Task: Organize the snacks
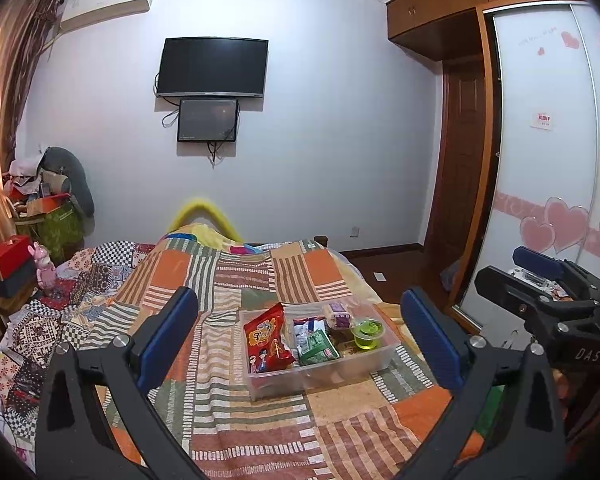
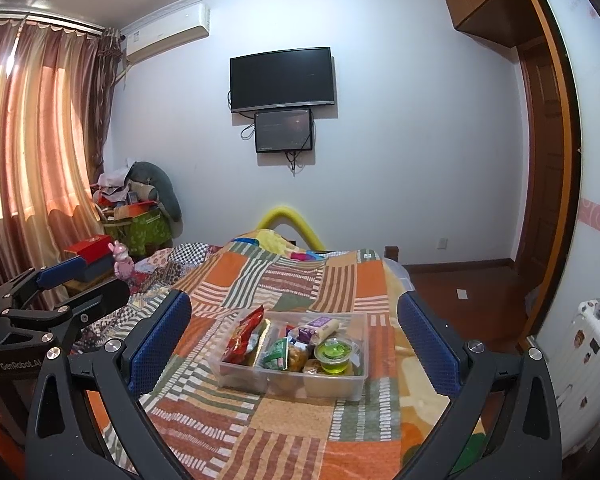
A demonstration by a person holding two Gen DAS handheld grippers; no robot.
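Observation:
A clear plastic bin (image 1: 384, 354) (image 2: 356, 380) sits on the patchwork bedspread. It holds a red snack bag (image 1: 268, 338) (image 2: 242, 336), a green packet (image 1: 318, 348) (image 2: 276, 354), a purple-labelled packet (image 1: 340, 314) (image 2: 320, 326) and a green jelly cup (image 1: 367, 332) (image 2: 334, 356). My left gripper (image 1: 300, 342) is open and empty, raised in front of the bin. My right gripper (image 2: 296, 344) is open and empty, also raised before the bin. Each gripper shows at the edge of the other's view.
The bed (image 2: 300, 280) fills the foreground. Boxes, a pink toy (image 2: 122, 264) and piled clutter stand at the left by the curtains. A wardrobe with sliding doors (image 1: 548, 140) and a white suitcase (image 2: 580, 360) stand at the right.

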